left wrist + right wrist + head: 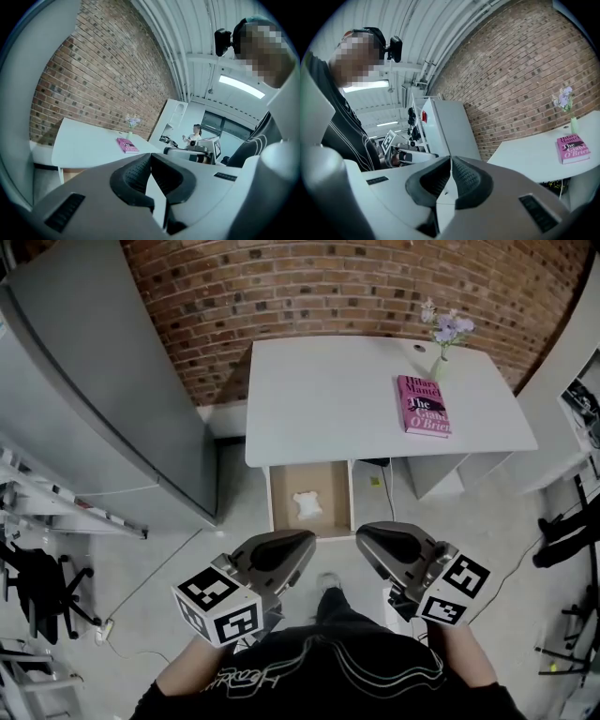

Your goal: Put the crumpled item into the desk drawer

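**Left gripper [150, 155] and right gripper [450, 158] closed, nothing held**

We see both hand-held grippers with their jaws pressed together, pad against pad, and nothing between them. In the head view they sit side by side in front of our torso, tips angled toward each other, well apart from the desk drawer [275, 495]. The drawer stands pulled out from under the front edge of the white desk [328, 399]. The crumpled item [307, 504], a white wad, lies inside it on the brown bottom, about mid-width and toward the pulled-out end. On the desktop, right side, a pink book [424, 406] lies flat. Just behind it is a slim vase [438, 367] with pale flowers. A brick wall [328, 287] runs behind the desk.
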A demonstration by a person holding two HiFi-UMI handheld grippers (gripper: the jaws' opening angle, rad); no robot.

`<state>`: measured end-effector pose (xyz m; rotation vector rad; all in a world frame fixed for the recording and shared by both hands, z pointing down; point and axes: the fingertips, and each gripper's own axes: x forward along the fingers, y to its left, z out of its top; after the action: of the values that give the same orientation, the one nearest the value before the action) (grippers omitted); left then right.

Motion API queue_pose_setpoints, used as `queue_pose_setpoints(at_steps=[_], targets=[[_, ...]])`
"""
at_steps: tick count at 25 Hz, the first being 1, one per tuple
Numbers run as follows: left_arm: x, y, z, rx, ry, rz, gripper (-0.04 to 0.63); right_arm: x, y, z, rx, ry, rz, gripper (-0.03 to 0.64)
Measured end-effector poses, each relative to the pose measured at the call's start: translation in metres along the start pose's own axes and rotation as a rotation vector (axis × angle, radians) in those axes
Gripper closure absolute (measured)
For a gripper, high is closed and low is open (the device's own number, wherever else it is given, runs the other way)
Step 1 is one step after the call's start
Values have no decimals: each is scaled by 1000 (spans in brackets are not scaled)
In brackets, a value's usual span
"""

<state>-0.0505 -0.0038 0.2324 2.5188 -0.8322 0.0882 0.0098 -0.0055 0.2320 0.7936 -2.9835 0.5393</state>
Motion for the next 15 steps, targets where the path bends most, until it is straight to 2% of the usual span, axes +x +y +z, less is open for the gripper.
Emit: queue_pose_setpoints(at_steps=[9,15], targets=[[-8,-8,-8,20,-4,-8,574,-1,13,-1,-5,-9,-1,571],[-8,-7,-16,-5,6,-17,574,1,16,-8,-3,0,-5,571]])
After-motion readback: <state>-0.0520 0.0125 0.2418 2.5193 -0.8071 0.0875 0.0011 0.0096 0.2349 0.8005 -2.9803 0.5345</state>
